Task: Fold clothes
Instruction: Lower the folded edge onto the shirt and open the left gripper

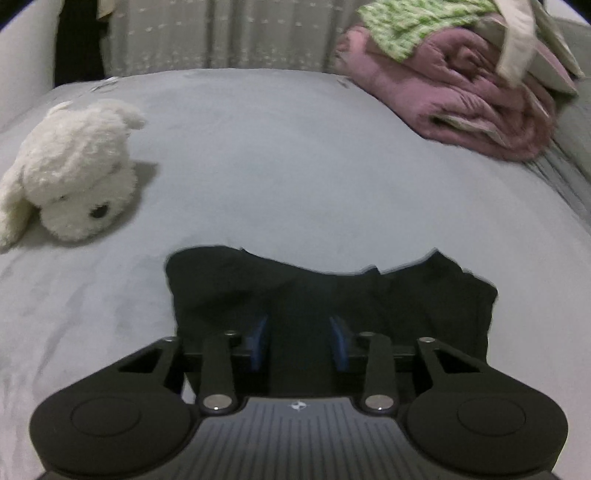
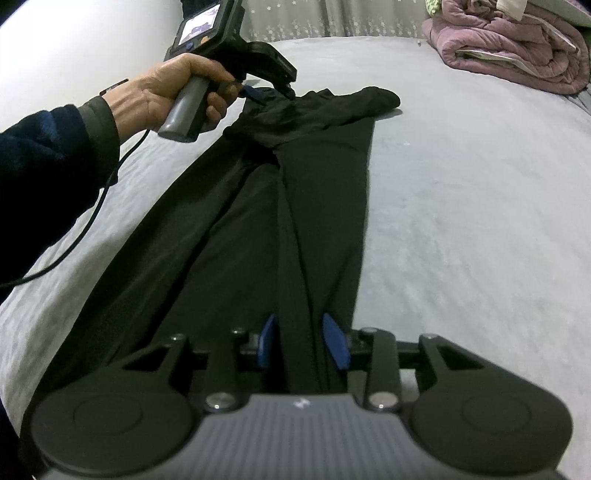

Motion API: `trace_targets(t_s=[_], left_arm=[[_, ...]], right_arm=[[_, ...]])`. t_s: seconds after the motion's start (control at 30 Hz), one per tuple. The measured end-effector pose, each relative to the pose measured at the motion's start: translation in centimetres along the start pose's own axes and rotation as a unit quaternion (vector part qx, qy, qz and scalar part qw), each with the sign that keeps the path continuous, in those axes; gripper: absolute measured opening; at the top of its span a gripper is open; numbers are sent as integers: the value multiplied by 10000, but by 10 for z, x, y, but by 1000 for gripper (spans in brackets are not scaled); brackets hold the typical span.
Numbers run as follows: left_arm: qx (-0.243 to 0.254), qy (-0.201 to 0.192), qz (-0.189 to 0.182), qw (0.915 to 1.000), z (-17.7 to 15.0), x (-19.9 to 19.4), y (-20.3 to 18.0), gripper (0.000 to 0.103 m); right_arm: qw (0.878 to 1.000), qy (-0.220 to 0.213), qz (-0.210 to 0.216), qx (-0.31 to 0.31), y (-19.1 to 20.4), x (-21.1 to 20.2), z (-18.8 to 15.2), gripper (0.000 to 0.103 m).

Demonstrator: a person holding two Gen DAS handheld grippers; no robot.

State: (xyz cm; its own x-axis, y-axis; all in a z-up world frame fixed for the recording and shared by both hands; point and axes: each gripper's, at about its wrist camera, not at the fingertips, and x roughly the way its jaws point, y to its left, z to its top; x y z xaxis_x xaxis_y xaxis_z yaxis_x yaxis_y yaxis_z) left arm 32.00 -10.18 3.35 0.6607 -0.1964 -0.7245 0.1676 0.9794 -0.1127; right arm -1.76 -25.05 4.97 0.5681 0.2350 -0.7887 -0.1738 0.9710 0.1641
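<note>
Item: one pair of black trousers [image 2: 288, 206], laid lengthwise on a grey bed [image 2: 480, 221], legs side by side and partly overlapped, waist end bunched and creased toward the far edge, leg ends at the near edge. Left gripper [image 1: 299, 328]: blue fingers [image 1: 260, 332] stood apart with dark cloth between and beneath them at the waist end; whether they pinched the fabric could not be told. In the right wrist view the person's hand [image 2: 173, 92] held this tool over the waistband. Right gripper [image 2: 306, 339]: blue fingers [image 2: 334, 339] likewise parted, straddling a ridge of cloth at the leg end; a grasp could not be confirmed. Other items: white plush toy [image 1: 74, 170] near the left edge; rolled mauve quilt [image 1: 461, 107] with a green knitted piece [image 1: 406, 26] on top at the far right corner, well apart from the trousers. Step, as judged: both ends of the garment were attended at once, fitting either straightening the length or preparing an end-to-end fold; the pictures did not settle which. Either move would call for a firm hold at both ends and even tension, as the thin cloth looked apt to slip and wrinkle.
</note>
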Motion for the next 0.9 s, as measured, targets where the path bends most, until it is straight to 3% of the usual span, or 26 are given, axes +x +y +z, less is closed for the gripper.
trace_targets(t_s=[0.1,0.17,0.23,0.5,0.73,0.8,0.9], left_arm=[[148,15,12,9999,-6,2,-6,22],[246,25,20,9997,-10,3,-11,8],[134,-53,69,9999,-8,-2,-11,5],[-283,-684,346,9967,6,-30,2,4],[-136,-433,800,9958,-7,0,6,5],[-247,-444,838,9952,-9,-2,11,13],[-434,-562,891,9935,-7,-12,20,14]], right_arm=[[10000,3,-11,-18,2,-2,4,34],[10000,-2,-17,-28,3,-3,6,34],[10000,-1,-14,-18,3,-3,8,34],[10000,-56,12,26,3,-6,8,34],[9999,-83,66,-76,11,-4,7,34],[9999,-76,44,-120,13,-3,7,34],[9998,-103,58,-134,15,-3,8,35]])
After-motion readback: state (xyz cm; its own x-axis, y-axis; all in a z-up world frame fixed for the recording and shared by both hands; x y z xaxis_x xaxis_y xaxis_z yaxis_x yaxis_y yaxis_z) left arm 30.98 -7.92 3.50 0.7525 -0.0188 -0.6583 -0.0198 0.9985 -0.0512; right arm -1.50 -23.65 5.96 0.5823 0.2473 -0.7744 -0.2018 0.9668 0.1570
